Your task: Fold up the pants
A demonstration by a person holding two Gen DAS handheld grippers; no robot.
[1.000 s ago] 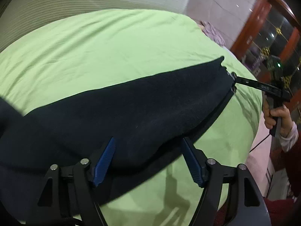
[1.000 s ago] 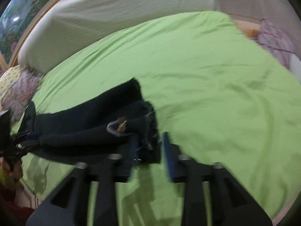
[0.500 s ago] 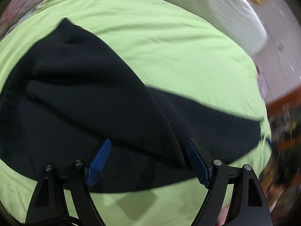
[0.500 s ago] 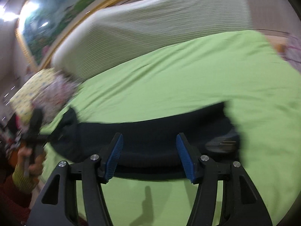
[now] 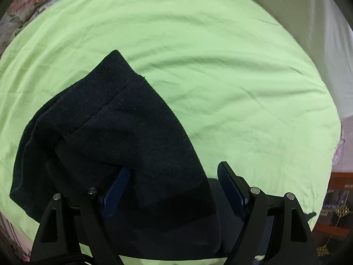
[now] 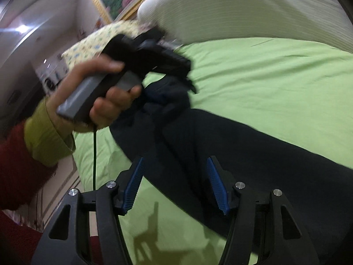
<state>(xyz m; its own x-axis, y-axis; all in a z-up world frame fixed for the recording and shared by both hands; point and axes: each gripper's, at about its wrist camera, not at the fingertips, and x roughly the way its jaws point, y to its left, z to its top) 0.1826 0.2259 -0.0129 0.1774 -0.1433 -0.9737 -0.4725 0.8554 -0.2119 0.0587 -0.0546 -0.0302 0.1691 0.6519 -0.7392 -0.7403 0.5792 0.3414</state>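
On the green bed (image 5: 220,66), dark pants (image 5: 123,132) drape over the wide-spread left hand-held gripper (image 5: 174,190); the right hand-held gripper (image 6: 175,185) hovers wide.

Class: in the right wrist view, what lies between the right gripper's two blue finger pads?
Dark pants over the green bedsheet fill the gap of the open right gripper, untouched by either pad.

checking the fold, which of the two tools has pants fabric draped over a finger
The left tool: the dark navy pants hang over its left finger. The right tool hovers open above the pants with both blue pads bare.
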